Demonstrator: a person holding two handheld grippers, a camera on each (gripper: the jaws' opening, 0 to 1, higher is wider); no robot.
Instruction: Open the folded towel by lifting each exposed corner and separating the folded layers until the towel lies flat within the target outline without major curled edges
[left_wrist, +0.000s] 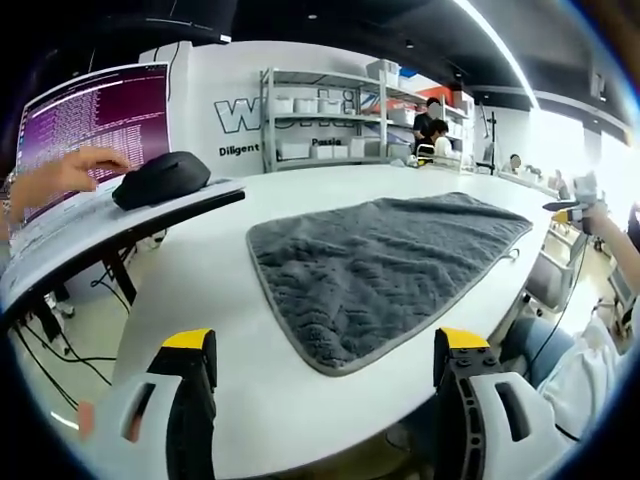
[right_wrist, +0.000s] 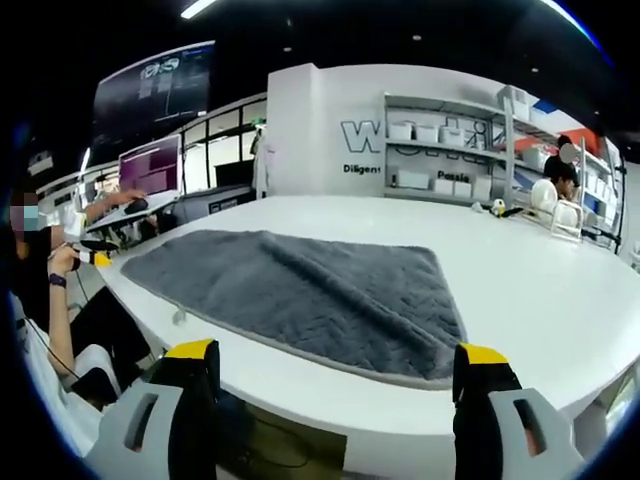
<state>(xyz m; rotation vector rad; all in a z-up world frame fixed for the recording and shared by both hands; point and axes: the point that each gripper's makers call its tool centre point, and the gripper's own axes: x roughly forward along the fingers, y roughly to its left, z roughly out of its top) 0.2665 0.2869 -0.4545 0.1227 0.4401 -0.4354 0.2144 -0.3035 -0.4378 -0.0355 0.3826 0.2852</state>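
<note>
Grey terry towel (left_wrist: 385, 268) lies spread on the white table (left_wrist: 200, 300), at 12 o'clock ahead of my left gripper (left_wrist: 325, 375) and my right gripper (right_wrist: 335, 385). Both jaw pairs stand wide, empty. I judge it soft, limp, light — pinch the bound hem at a corner (left_wrist: 330, 362), not mid-panel.
</note>
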